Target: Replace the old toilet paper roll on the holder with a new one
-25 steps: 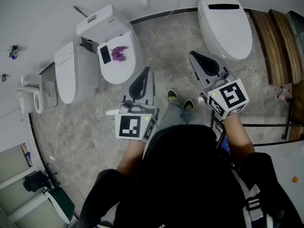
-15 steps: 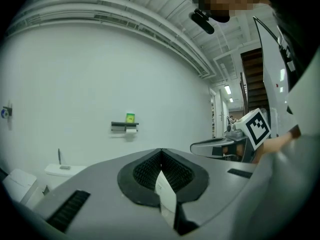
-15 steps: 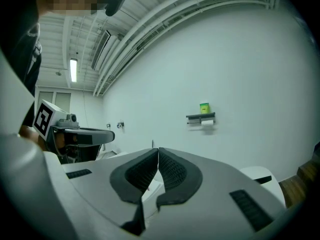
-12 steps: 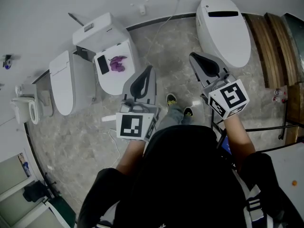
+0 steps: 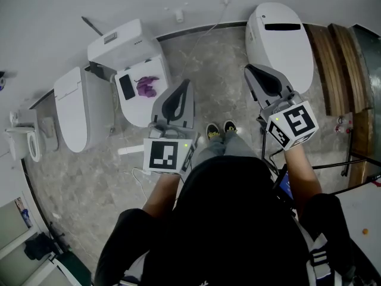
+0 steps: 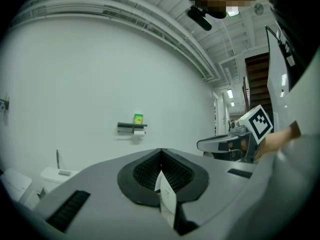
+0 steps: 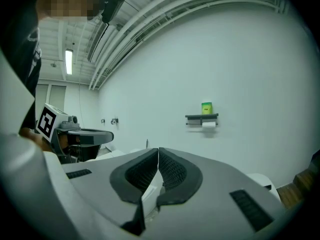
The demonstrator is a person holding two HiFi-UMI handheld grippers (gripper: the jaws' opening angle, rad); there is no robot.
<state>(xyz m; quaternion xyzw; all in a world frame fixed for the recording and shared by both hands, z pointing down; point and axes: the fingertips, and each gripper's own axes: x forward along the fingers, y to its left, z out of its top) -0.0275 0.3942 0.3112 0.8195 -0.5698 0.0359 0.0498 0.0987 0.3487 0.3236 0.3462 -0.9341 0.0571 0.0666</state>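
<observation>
On the far white wall hangs a dark holder (image 6: pixel 132 127) with a white paper roll (image 6: pixel 139 132) under it and a green thing (image 6: pixel 138 118) on top. The right gripper view shows the same holder (image 7: pixel 202 117), roll (image 7: pixel 208 125) and green thing (image 7: pixel 206 107). My left gripper (image 5: pixel 186 83) and right gripper (image 5: pixel 249 68) are held out side by side, about level, pointing at that wall and far from it. Both have their jaws together with nothing held. No spare roll shows.
A white toilet (image 5: pixel 281 37) stands ahead on the right. Another toilet (image 5: pixel 140 82) ahead on the left carries a purple thing (image 5: pixel 145 86) and a black flat object (image 5: pixel 126 87) on its lid. A third (image 5: pixel 74 109) stands further left. Wooden boards (image 5: pixel 336 64) lie at the right.
The person has stepped toward the wall, carrying both grippers along. In the head view the left toilets have slid leftward. Both grippers stay shut.
</observation>
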